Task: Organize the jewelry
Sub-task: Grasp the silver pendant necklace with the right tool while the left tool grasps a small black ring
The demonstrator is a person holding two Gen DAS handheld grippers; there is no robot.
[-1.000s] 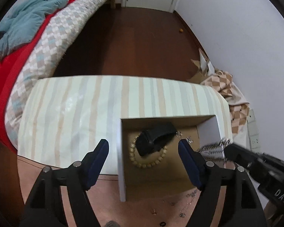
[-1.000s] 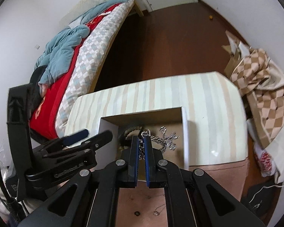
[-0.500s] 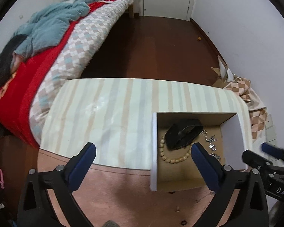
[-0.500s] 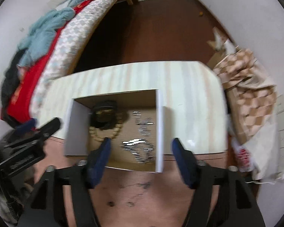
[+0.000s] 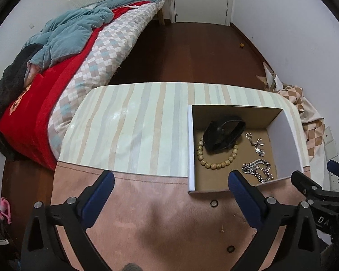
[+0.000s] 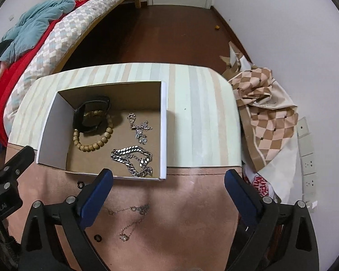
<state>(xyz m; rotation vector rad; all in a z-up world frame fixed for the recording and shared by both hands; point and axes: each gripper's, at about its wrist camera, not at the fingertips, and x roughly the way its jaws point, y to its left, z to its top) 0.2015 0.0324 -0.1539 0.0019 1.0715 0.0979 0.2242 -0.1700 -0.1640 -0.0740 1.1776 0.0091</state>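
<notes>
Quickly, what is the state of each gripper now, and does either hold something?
Left gripper: open, holding nothing.
Right gripper: open, jaws just opened, nothing between them; silver chain lies in the box.

even soft light, perhaps daylight, fisheye-bent edges

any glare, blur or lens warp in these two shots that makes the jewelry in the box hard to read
Left wrist view: sharp, with a soft sheen on the striped cloth; fisheye bends the table edge, and the open left gripper partly covers the silver chain. Right wrist view: also sharp; the chain and bead bracelet read clearly in the box, walls curve at the rim.
</notes>
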